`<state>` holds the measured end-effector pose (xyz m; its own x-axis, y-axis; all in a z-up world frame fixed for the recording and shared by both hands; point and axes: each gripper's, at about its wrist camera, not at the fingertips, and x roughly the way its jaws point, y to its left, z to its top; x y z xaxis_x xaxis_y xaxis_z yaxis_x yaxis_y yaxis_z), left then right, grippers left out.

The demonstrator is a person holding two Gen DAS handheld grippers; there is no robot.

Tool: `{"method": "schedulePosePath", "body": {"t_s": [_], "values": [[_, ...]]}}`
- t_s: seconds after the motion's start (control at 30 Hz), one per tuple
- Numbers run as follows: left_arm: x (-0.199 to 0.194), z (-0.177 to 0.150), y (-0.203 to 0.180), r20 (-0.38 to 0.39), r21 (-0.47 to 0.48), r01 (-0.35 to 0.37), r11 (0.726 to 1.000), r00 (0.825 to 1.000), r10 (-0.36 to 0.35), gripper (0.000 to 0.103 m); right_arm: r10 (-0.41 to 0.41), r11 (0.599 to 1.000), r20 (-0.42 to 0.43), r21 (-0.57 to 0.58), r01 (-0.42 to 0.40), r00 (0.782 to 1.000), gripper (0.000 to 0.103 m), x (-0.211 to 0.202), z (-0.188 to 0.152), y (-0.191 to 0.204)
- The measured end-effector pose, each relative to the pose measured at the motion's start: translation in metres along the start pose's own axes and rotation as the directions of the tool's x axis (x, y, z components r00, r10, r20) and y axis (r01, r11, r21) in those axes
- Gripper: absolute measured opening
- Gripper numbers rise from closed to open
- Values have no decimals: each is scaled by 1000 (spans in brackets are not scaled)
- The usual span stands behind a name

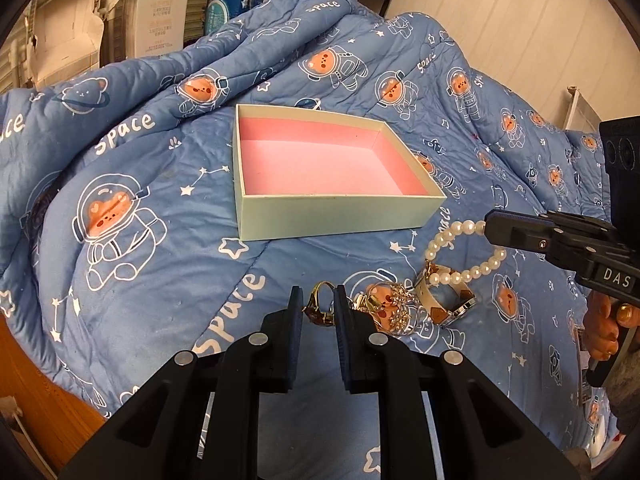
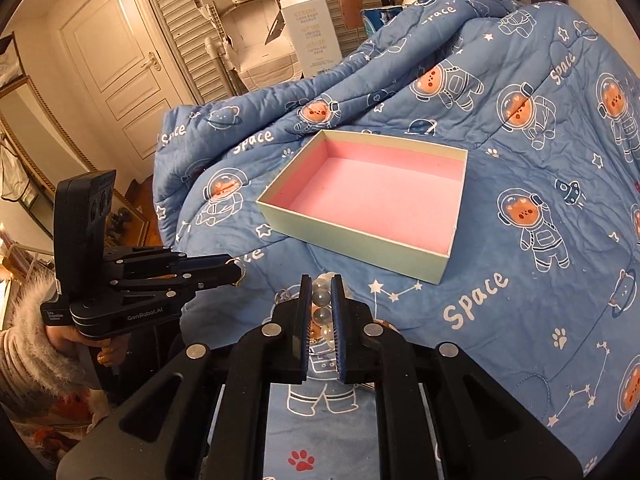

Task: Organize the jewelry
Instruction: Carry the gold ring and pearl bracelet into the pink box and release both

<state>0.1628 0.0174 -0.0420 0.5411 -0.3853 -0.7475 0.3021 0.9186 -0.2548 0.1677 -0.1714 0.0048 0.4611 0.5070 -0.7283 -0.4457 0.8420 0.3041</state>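
An open box (image 1: 332, 216) with a pink inside lies on the blue quilt; it also shows in the right wrist view (image 2: 352, 248). My left gripper (image 1: 317, 300) is shut on a gold ring (image 1: 320, 304) just in front of the box; it also shows in the right wrist view (image 2: 236, 270). My right gripper (image 2: 321, 292) is shut on a pearl bracelet (image 2: 322, 314). In the left wrist view the right gripper (image 1: 490, 230) holds the pearl bracelet (image 1: 444, 260) up at the right. A crystal brooch (image 1: 394, 306) and a gold bangle (image 1: 444, 296) lie beside the ring.
The blue space-bear quilt (image 1: 160, 220) is bunched high behind the box. A white carton (image 2: 308, 28) and a door (image 2: 116, 60) stand behind the bed. A wooden edge (image 1: 36, 392) shows at the lower left.
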Motion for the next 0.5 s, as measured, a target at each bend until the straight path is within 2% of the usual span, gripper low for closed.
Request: {"method": "schedulePosePath", "body": {"t_s": [0.23, 0.5], "values": [[-8, 17, -4, 18, 32, -6, 999, 1000, 5, 15, 19, 1000, 28, -11, -18, 999, 10, -10, 23, 4], [-9, 54, -10, 55, 83, -23, 996, 998, 19, 15, -22, 999, 75, -40, 25, 997, 10, -9, 58, 1]]}}
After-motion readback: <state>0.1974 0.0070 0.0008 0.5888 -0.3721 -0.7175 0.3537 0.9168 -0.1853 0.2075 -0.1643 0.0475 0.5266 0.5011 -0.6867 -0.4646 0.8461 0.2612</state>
